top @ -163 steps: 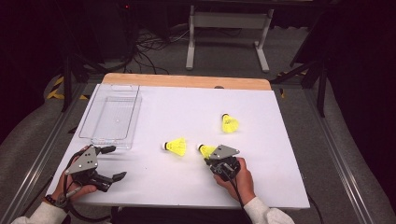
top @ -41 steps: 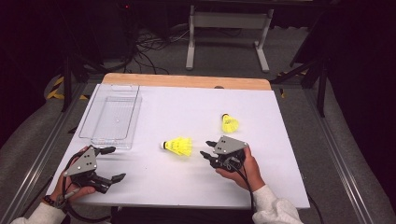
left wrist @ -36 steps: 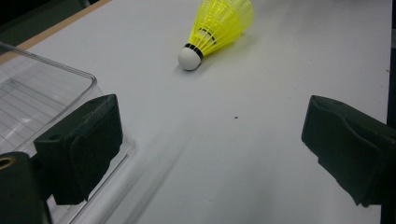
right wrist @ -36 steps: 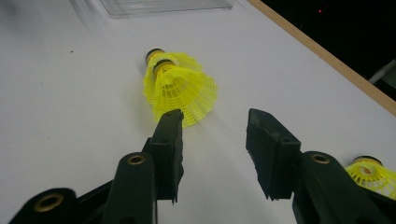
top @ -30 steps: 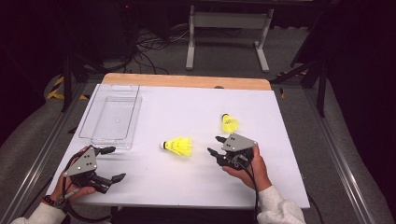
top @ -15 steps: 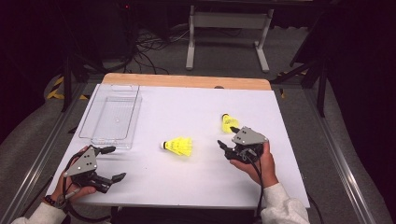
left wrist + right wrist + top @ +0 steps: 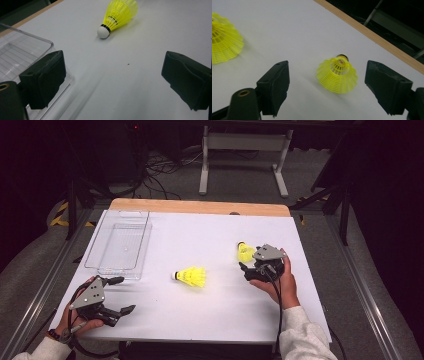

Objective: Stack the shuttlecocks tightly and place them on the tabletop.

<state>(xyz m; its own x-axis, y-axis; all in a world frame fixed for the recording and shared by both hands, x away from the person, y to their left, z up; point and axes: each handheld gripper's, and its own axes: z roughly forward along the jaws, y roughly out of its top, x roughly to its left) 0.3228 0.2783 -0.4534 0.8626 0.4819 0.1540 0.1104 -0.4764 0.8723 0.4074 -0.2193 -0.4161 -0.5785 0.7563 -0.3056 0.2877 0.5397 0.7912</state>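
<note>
One yellow shuttlecock [image 7: 192, 276] lies on its side mid-table, white cork toward the left; the left gripper view shows this shuttlecock [image 7: 118, 15] ahead of the jaws. A second yellow shuttlecock [image 7: 245, 252] sits at the right. My right gripper [image 7: 246, 268] is just in front of it, and its jaws have just been opening. In the right gripper view that shuttlecock [image 7: 337, 75] lies between the two wide jaws, touching neither pad. My left gripper [image 7: 125, 294] rests open at the near left corner, with nothing between its jaws.
A clear plastic tray [image 7: 111, 268] stands along the table's left side, and its corner [image 7: 20, 55] lies right beside my left jaw. The white table top ends in a wooden strip [image 7: 200, 206] at the far edge. Dark floor, cables and a stand lie beyond.
My right hand has moved to the right and slightly away, from beside the middle shuttlecock to the right-hand one, with its jaws spreading wider. The left hand has stayed put.
</note>
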